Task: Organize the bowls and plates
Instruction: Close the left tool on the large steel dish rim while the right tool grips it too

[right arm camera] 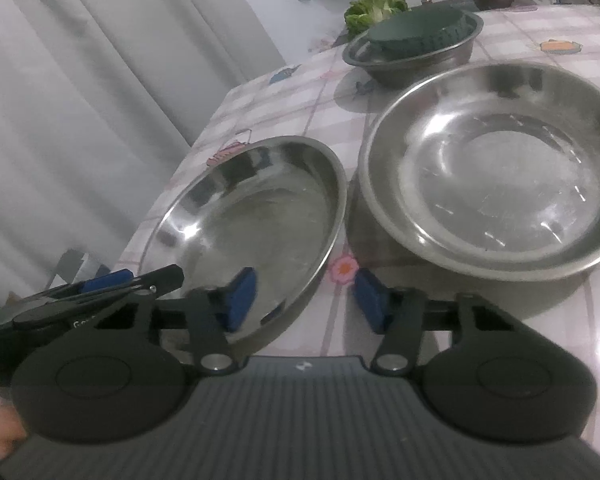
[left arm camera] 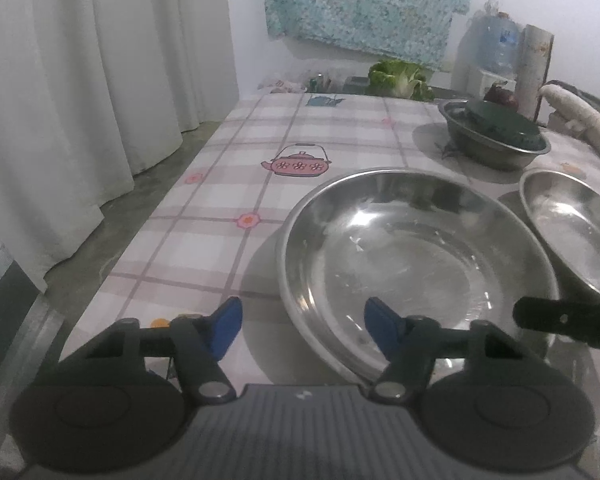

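Desk (left arm camera: 228,152) wore plaid cloth with pink teapot print (left arm camera: 298,165); white curtain (left arm camera: 80,80) hung at left. Both claws, left claw (left arm camera: 302,330) and right claw (right arm camera: 300,300), gaped wide, empty. Large steel bowl (left arm camera: 416,264) sat mid-desk, second steel bowl (right arm camera: 496,176) beside it. No legible writing.

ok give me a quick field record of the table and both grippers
left gripper: open, astride near bowl's rim
right gripper: open, astride same bowl's rim
near bowl: steel, empty
second bowl: steel, empty, beside near bowl
far bowl: steel, holds dark green dish
table: checked cloth
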The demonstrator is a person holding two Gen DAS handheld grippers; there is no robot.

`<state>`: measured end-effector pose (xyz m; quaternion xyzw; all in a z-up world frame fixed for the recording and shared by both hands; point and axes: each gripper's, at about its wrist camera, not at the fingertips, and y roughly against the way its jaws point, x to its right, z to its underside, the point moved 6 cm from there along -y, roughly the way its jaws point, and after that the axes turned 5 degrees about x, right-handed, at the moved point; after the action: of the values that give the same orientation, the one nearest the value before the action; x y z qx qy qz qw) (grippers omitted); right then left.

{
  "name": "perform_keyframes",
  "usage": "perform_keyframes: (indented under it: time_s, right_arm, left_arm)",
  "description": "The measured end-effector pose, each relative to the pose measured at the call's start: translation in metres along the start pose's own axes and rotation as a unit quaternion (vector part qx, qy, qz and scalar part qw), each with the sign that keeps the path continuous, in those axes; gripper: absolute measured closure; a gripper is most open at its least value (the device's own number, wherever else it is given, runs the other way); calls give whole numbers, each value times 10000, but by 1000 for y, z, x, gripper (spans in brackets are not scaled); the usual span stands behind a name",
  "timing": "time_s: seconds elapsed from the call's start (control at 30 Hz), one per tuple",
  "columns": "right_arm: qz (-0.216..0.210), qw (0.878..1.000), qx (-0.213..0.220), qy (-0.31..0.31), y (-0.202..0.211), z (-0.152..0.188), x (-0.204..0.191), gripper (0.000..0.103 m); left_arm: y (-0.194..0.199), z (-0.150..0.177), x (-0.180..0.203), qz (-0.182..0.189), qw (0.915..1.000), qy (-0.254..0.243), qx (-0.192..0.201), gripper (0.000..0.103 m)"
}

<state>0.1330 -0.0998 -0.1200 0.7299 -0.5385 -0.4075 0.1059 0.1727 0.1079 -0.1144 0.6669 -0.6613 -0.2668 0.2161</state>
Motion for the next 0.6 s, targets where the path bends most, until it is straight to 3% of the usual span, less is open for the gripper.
perform_keyframes:
  time_s: [0.07,0.2,0.27,0.6]
  right_arm:
    - [21,10000,18,64,-2,-2,1,66]
    - [-68,9999,7,144,0,-2,-1,79]
    - [-71,9995,24,293,1,-3,-6,84]
    - [-23,9988,-12,492,21,4,-8,83]
  left_arm:
    - [-3,1,2,-27,10000,-60,-54,43]
    - [-7,4,6,81,9997,-21,-243,70]
    - [-4,5,8,76,9997,-22,-235,72]
    - [23,20,13,265,9992,21,-284,74]
